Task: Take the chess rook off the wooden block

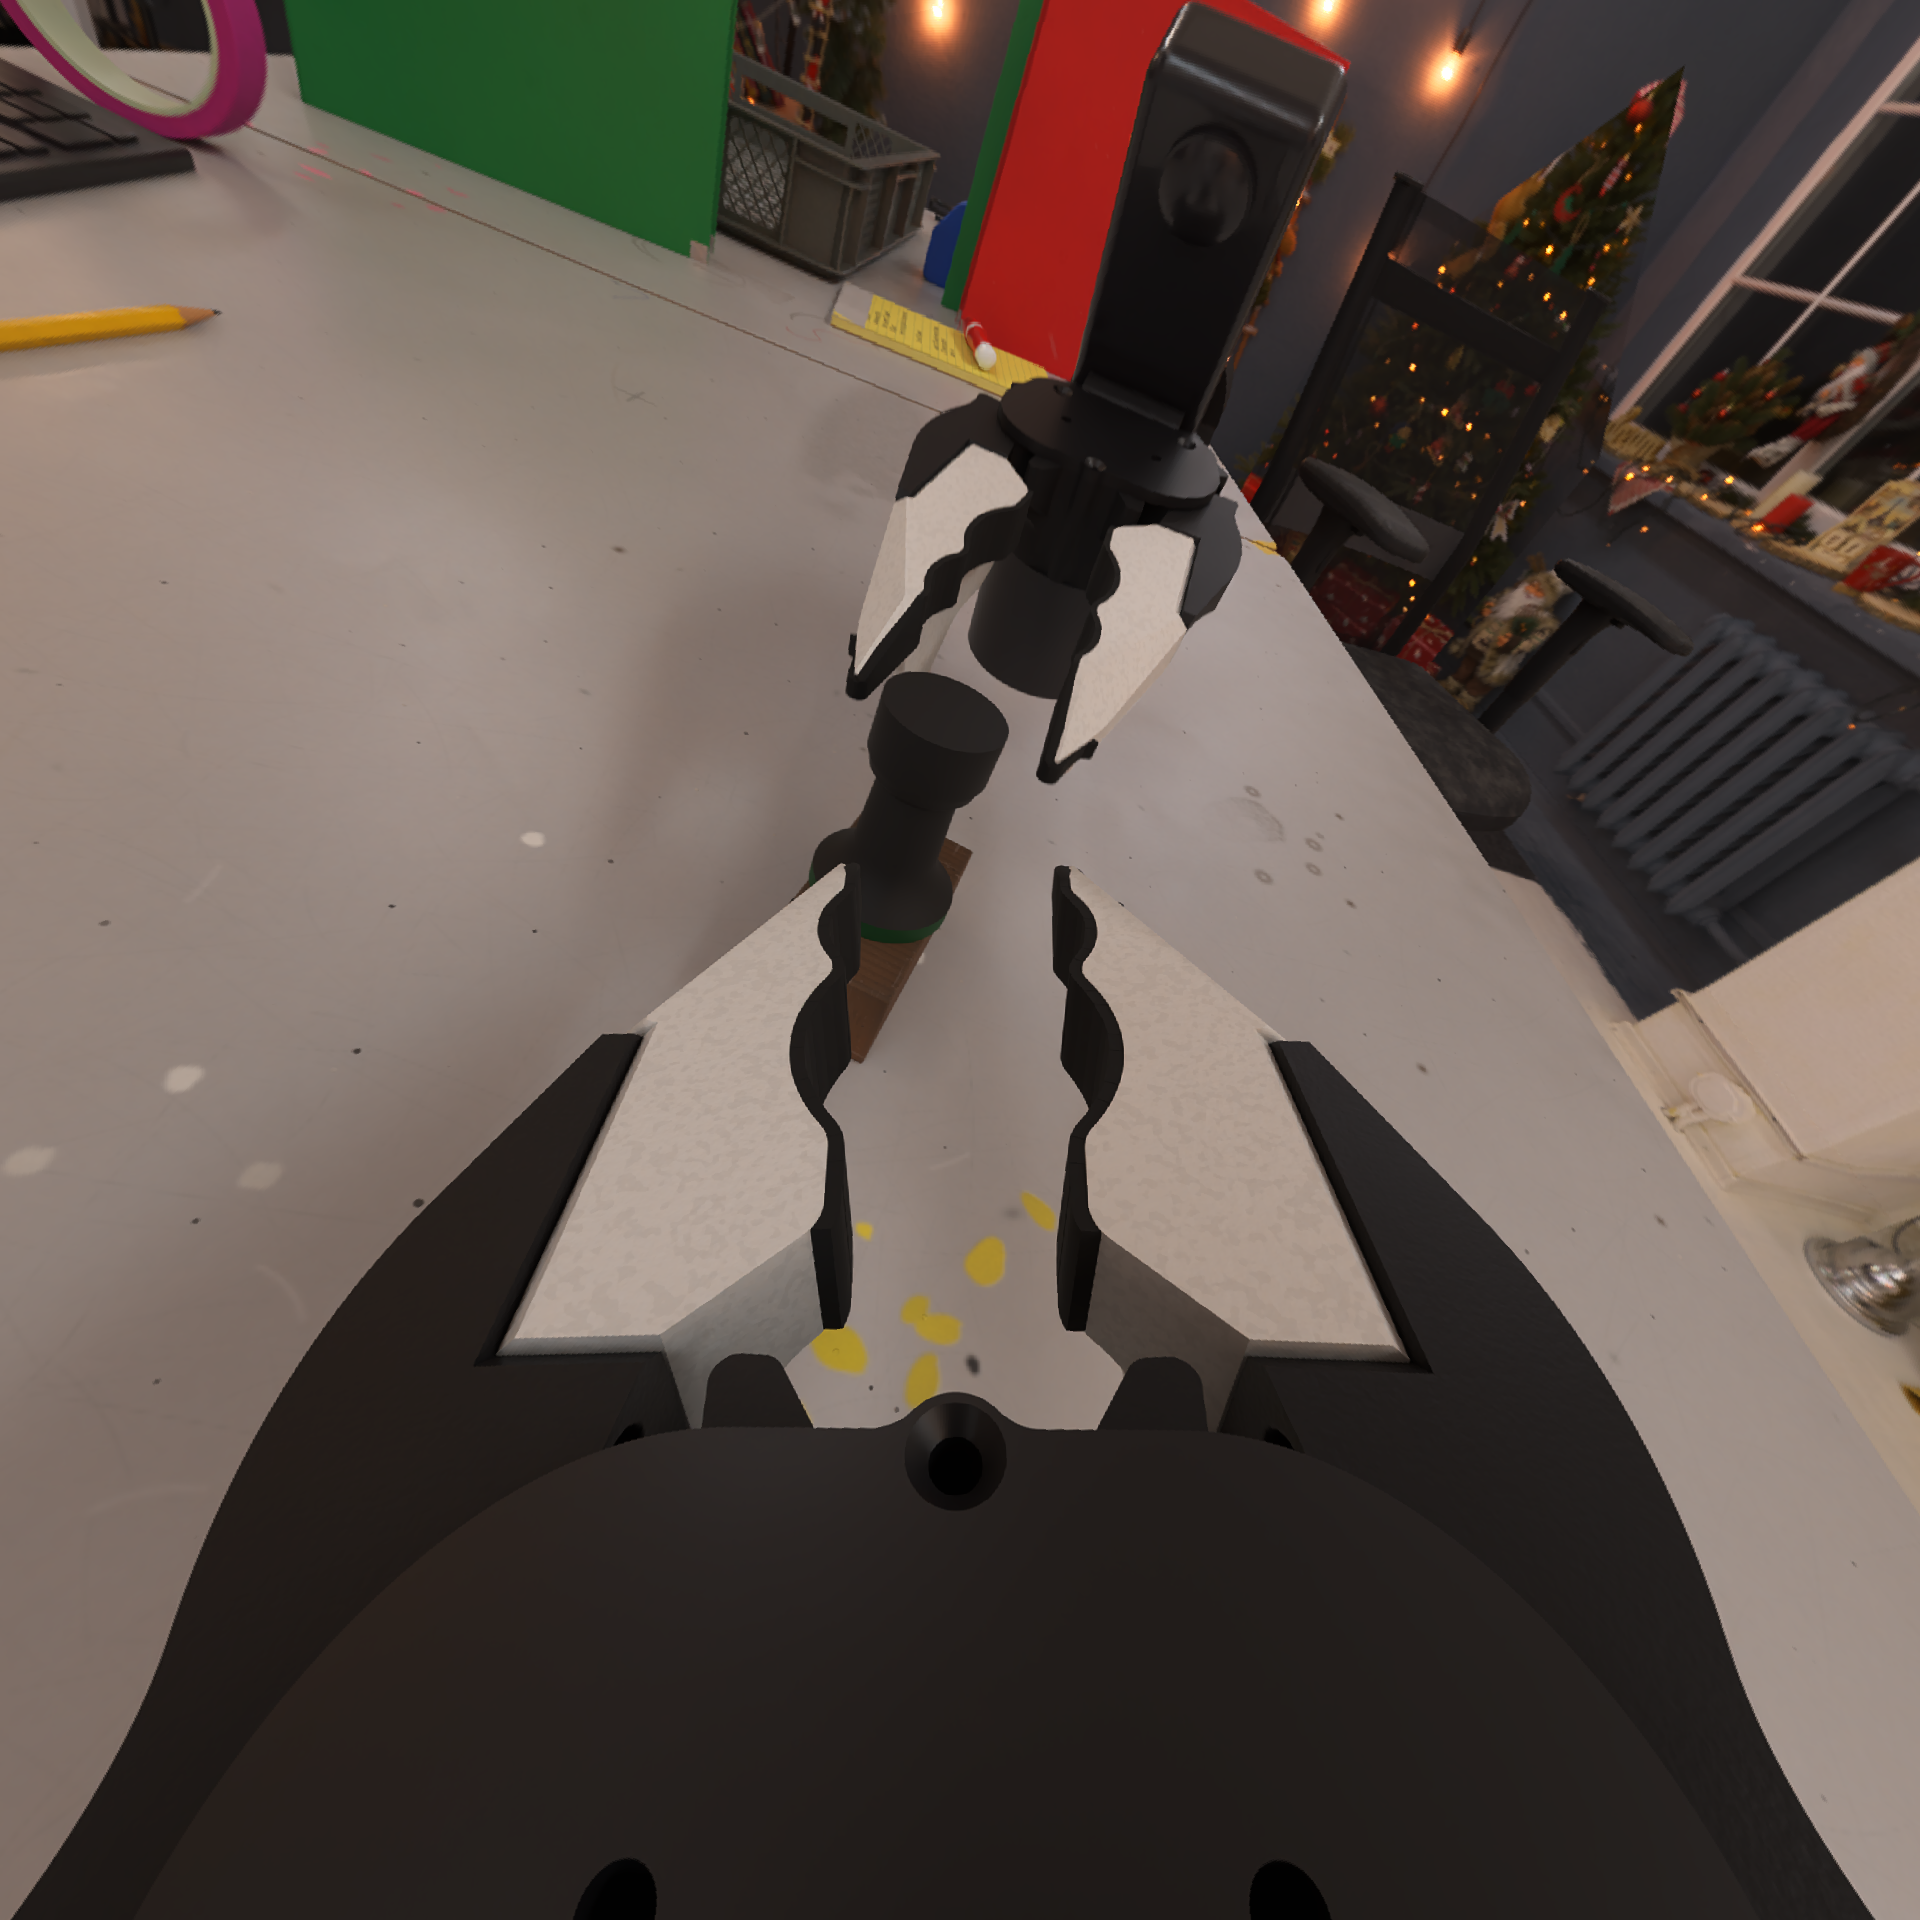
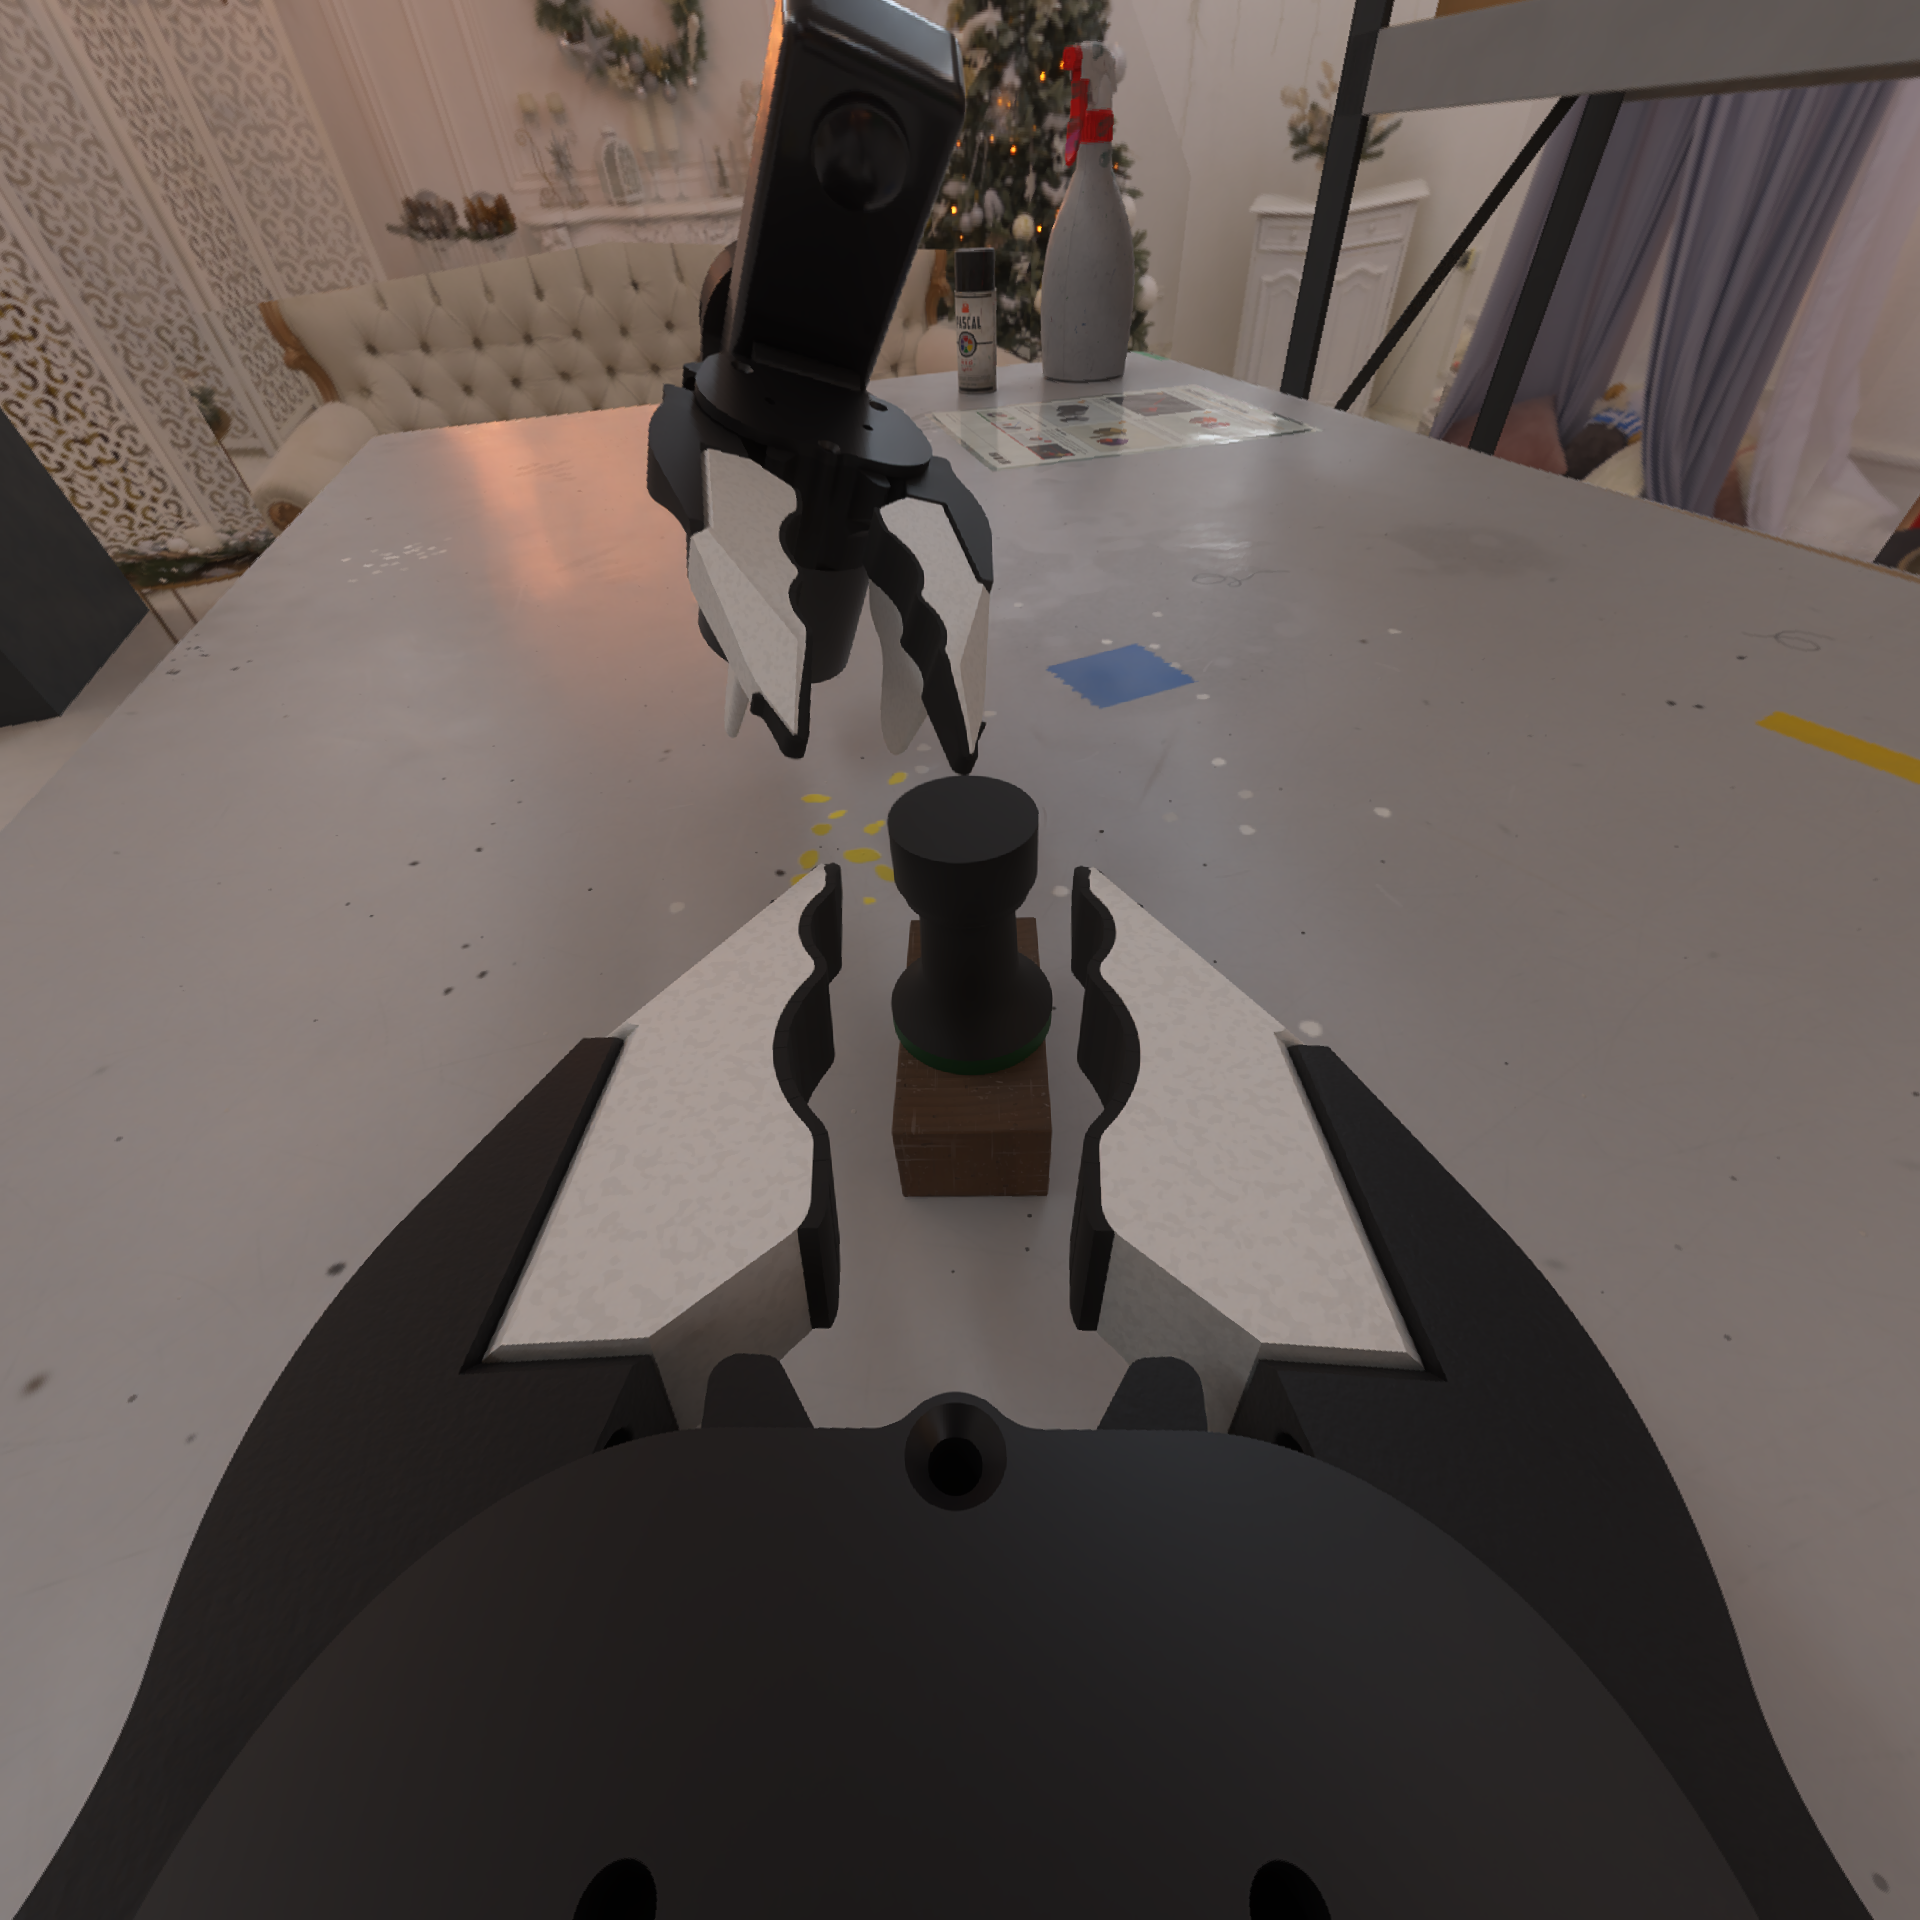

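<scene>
A black chess rook (image 2: 966, 935) with a green base ring stands upright on a small brown wooden block (image 2: 971, 1138) on the grey table (image 2: 1455, 935). My right gripper (image 2: 956, 878) is open, with its fingers on either side of the rook and a gap on both sides. My left gripper (image 2: 878, 753) hovers open beyond the rook, fingers pointing down, one tip just above the rook's top. In the left wrist view the rook (image 1: 920, 800) and block (image 1: 883, 987) sit just past the left fingertip of my open left gripper (image 1: 954, 883). The right gripper (image 1: 961, 732) faces it.
A pencil (image 1: 104, 324), a magenta tape roll (image 1: 208, 94), a keyboard (image 1: 62, 145), a green box (image 1: 520, 94), a red box (image 1: 1049, 208) and a grey crate (image 1: 821, 187) lie at the far side. A spray can (image 2: 975, 322), a bottle (image 2: 1086, 239) and a printed sheet (image 2: 1122, 421) stand opposite.
</scene>
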### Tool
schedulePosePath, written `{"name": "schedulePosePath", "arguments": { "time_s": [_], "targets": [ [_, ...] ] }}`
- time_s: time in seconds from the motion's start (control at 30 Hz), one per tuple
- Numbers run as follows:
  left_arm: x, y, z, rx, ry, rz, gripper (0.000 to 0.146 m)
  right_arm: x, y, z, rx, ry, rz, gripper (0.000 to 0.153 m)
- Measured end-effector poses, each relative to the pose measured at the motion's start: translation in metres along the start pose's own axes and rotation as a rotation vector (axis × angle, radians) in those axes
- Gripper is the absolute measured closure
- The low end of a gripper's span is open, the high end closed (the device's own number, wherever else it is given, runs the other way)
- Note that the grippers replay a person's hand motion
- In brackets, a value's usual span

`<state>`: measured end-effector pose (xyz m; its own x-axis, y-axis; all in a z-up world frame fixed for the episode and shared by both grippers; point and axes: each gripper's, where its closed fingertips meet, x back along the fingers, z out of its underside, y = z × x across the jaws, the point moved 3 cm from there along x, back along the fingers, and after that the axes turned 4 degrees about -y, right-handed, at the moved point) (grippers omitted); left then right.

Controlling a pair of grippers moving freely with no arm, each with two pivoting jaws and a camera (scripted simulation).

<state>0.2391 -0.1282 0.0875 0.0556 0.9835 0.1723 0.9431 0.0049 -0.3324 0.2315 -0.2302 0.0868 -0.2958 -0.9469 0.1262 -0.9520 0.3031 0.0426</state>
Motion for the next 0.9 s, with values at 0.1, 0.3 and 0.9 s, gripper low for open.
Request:
{"name": "schedulePosePath", "arguments": {
  "time_s": [0.1,0.3,0.9],
  "targets": [
    [0.003,0.003,-0.001,-0.006,-0.025,-0.015,0.109,-0.003,-0.002,0.002,-0.009,0.007,-0.005,0.103],
    [0.01,0.007,-0.007,0.003,-0.094,-0.025,0.109,-0.015,-0.001,0.004,-0.026,0.041,-0.019,0.096],
    [0.011,0.007,-0.009,0.018,-0.151,0.003,0.109,-0.019,-0.003,0.003,-0.089,0.012,0.022,0.121]
  ]
}}
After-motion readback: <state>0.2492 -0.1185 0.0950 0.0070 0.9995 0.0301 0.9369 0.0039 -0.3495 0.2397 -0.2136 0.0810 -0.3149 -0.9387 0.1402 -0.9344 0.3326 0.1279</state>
